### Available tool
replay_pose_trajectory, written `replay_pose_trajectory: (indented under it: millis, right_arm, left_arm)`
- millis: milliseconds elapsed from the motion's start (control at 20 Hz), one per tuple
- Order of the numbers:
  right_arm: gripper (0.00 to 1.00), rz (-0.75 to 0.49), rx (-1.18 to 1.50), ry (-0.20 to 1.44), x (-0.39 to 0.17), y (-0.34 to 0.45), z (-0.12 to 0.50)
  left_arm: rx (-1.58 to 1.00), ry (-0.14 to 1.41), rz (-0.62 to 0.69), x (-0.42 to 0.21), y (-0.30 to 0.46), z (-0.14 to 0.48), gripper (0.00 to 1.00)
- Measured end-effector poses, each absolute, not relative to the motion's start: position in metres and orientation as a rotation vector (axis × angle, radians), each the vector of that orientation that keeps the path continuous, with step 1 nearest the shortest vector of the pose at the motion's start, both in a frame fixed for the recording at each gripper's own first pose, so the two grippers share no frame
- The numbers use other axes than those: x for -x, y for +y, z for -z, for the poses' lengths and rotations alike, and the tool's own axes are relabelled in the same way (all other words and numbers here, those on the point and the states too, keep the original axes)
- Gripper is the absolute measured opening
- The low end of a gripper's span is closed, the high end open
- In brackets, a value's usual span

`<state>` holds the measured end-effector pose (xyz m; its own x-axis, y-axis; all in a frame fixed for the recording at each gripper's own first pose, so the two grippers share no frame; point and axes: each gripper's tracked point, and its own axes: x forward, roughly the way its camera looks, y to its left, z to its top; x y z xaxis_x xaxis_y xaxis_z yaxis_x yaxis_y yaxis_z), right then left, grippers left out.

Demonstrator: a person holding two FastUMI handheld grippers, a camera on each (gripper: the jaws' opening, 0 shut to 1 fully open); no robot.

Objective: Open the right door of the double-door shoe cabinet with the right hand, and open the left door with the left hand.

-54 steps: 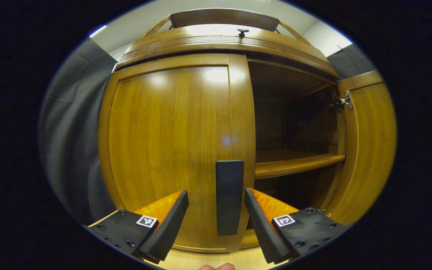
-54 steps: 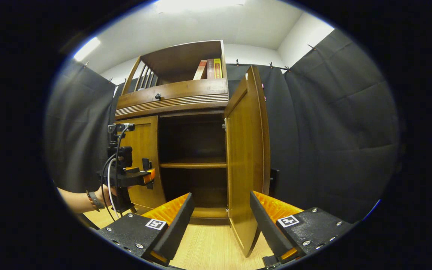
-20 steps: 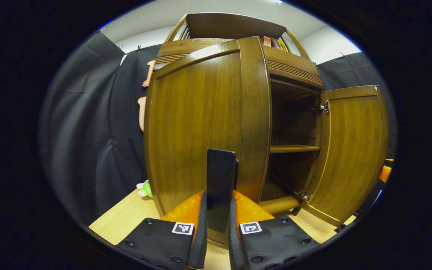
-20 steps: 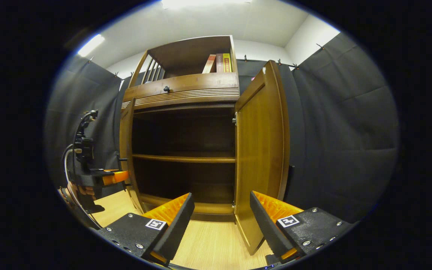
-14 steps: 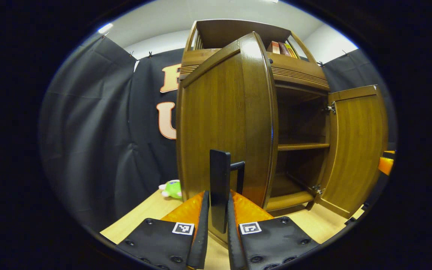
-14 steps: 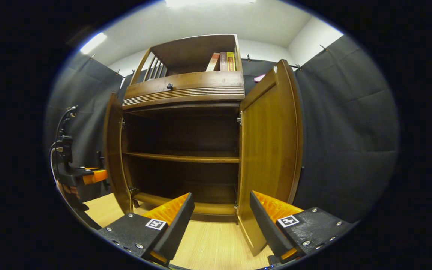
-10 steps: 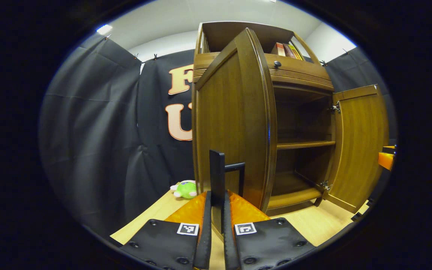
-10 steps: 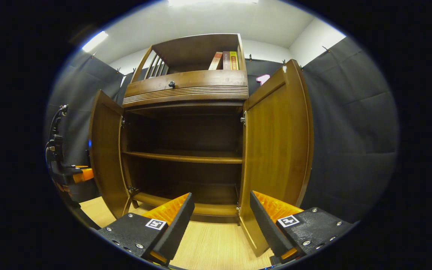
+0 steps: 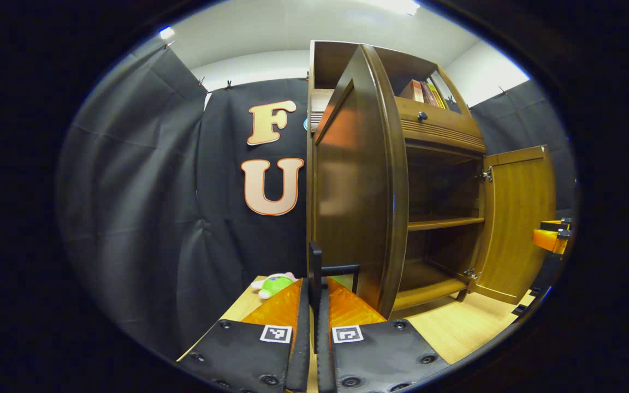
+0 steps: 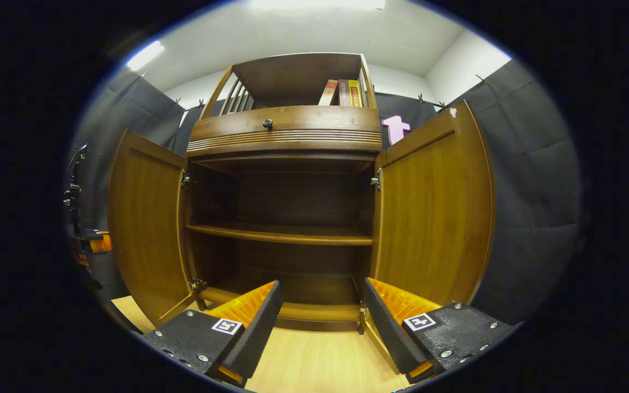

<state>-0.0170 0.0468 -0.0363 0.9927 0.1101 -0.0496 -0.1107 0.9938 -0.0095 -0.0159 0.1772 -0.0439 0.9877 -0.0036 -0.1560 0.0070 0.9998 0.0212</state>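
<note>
The left gripper (image 9: pixel 313 305), black-padded with orange fingers, is clamped on the flat black bar handle (image 9: pixel 315 273) of the glossy brown wooden left door (image 9: pixel 355 180), which stands swung wide, edge-on in the left gripper view. The right gripper (image 10: pixel 319 314) hangs with its fingers apart and empty in front of the double-door wooden shoe cabinet (image 10: pixel 284 136), whose right door (image 10: pixel 434 213) is also wide open. To finish well, I judge the left fingers should part fully before drawing straight back, so the handle is not dragged and the door does not swing closed.
</note>
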Motion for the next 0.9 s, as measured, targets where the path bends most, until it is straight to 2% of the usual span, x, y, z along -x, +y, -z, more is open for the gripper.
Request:
replay_pose_trajectory:
  millis: [50, 200, 250, 300, 350, 400, 450, 550, 600, 650, 900]
  right_arm:
    - [0.92, -0.108, 0.004, 0.047, 0.017, 0.050, 0.037]
    - [0.92, -0.095, -0.003, 0.051, 0.018, 0.059, 0.039]
    - [0.92, -0.090, -0.002, 0.053, 0.019, 0.060, 0.041]
    - [0.92, -0.085, -0.001, 0.051, 0.020, 0.060, 0.042]
    - [0.92, -0.080, -0.002, 0.051, 0.020, 0.062, 0.041]
    - [0.92, -0.077, -0.004, 0.049, 0.021, 0.063, 0.041]
    - [0.92, -0.074, -0.004, 0.046, 0.022, 0.064, 0.040]
    - [0.92, -0.072, 0.000, 0.042, 0.022, 0.065, 0.039]
    - [0.92, -0.071, 0.002, 0.042, 0.022, 0.066, 0.038]
    - [0.92, -0.070, 0.003, 0.043, 0.023, 0.066, 0.038]
    - [0.92, -0.066, 0.009, 0.043, 0.022, 0.063, 0.039]
  left_arm:
    - [-0.026, 0.162, 0.026, 0.016, 0.186, 0.044, 0.09]
    - [-0.045, 0.167, 0.105, 0.014, 0.203, 0.044, 0.05]
    - [-0.033, 0.168, 0.130, 0.015, 0.207, 0.044, 0.11]
    - [-0.030, 0.179, 0.147, 0.014, 0.215, 0.045, 0.06]
    - [-0.027, 0.181, 0.163, 0.013, 0.226, 0.045, 0.11]
    - [-0.021, 0.182, 0.187, 0.011, 0.230, 0.045, 0.10]
    - [-0.019, 0.177, 0.210, 0.011, 0.232, 0.044, 0.02]
    - [-0.024, 0.167, 0.236, 0.010, 0.238, 0.045, 0.05]
    - [-0.024, 0.182, 0.246, 0.012, 0.237, 0.048, 0.14]
    - [-0.040, 0.205, 0.242, 0.019, 0.239, 0.055, 0.17]
    - [-0.087, 0.247, 0.175, 0.072, 0.239, 0.063, 0.17]
